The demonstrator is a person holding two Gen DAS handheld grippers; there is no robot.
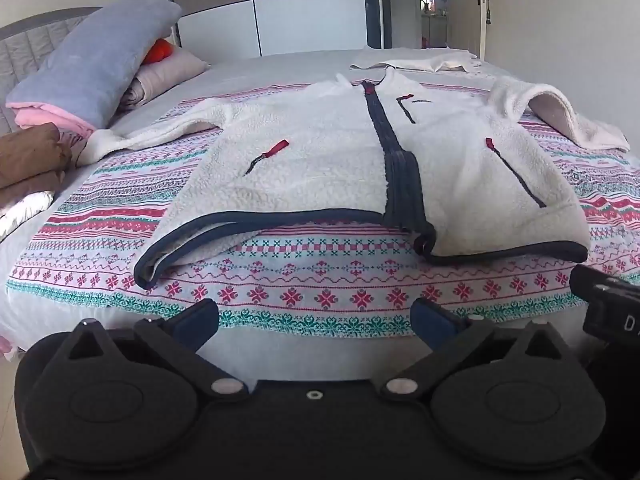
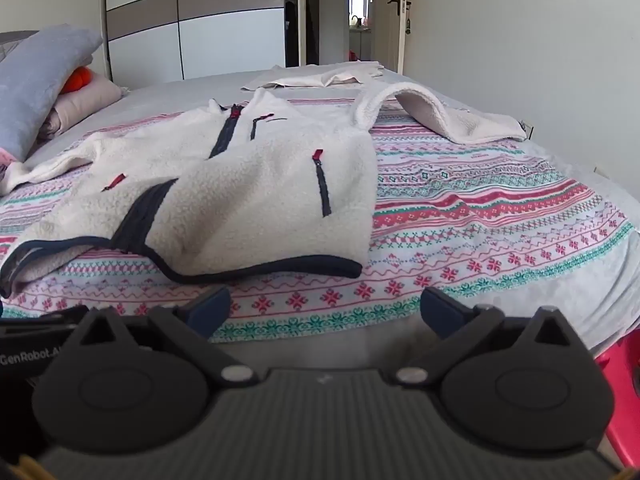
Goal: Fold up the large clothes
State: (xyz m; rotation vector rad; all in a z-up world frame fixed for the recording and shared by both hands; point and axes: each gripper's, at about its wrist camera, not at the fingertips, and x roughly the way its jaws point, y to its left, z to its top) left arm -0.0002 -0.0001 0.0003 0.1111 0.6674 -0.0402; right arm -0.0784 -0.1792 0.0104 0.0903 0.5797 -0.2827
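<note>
Both claws stand wide open and empty: the left claw [image 1: 316, 316] and the right claw [image 2: 326, 306] hover at the bed's near edge. Ahead of them the white fleece jacket [image 1: 332, 168] (zipped, navy-trimmed) lies flat on the patterned blanket [image 1: 320, 280].

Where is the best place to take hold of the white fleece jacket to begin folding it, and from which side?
Probably the two bottom corners of the fleece jacket. Its navy hem faces the near bed edge and lifts slightly at the left corner, so a finger could slide under. Approach from the near side, the left hand-held gripper to the left corner, the right hand-held gripper to the right; both are open.
</note>
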